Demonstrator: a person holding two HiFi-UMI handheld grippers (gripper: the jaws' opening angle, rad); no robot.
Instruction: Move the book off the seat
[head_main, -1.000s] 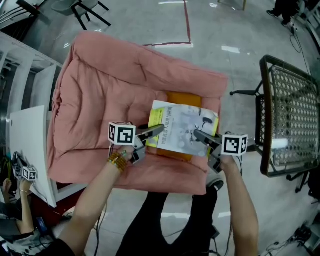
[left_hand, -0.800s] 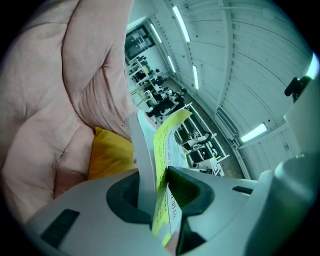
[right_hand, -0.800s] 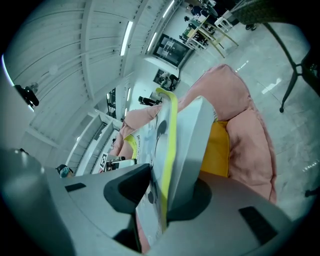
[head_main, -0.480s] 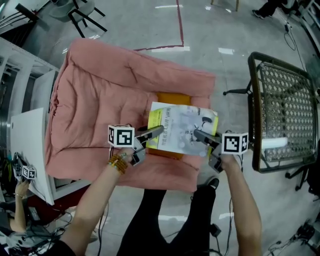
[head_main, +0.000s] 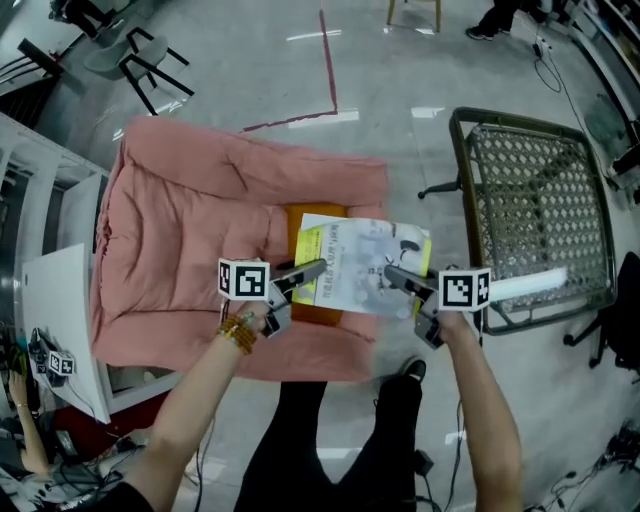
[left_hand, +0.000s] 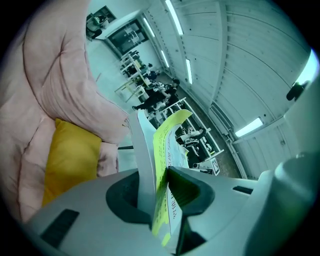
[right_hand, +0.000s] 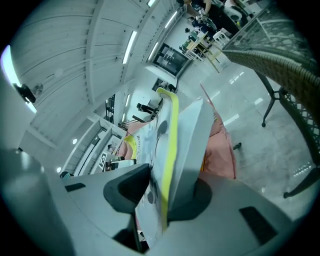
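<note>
A second ago the thin white paperback book with a yellow-green title band (head_main: 365, 262) sat wholly over the pink padded seat (head_main: 190, 230), above the orange cushion (head_main: 312, 218) tucked into it. Now the book has been carried to the right: more of the orange cushion shows at its left, and the book's right half hangs past the seat's right edge, over the grey floor (head_main: 420, 140). The move therefore looks well under way but unfinished, since the left half is still above the seat. The left claw (head_main: 312, 270) is clenched on the book's left edge and the right claw (head_main: 395, 275) on its right edge, each with the pages pinched between its jaws, so the book is held in the air between them. It is held nearly flat, cover up, with its long axis running left to right from claw to claw. The title band is at the left end, and the right end points towards the dark-framed wicker furniture (head_main: 530, 200).
</note>
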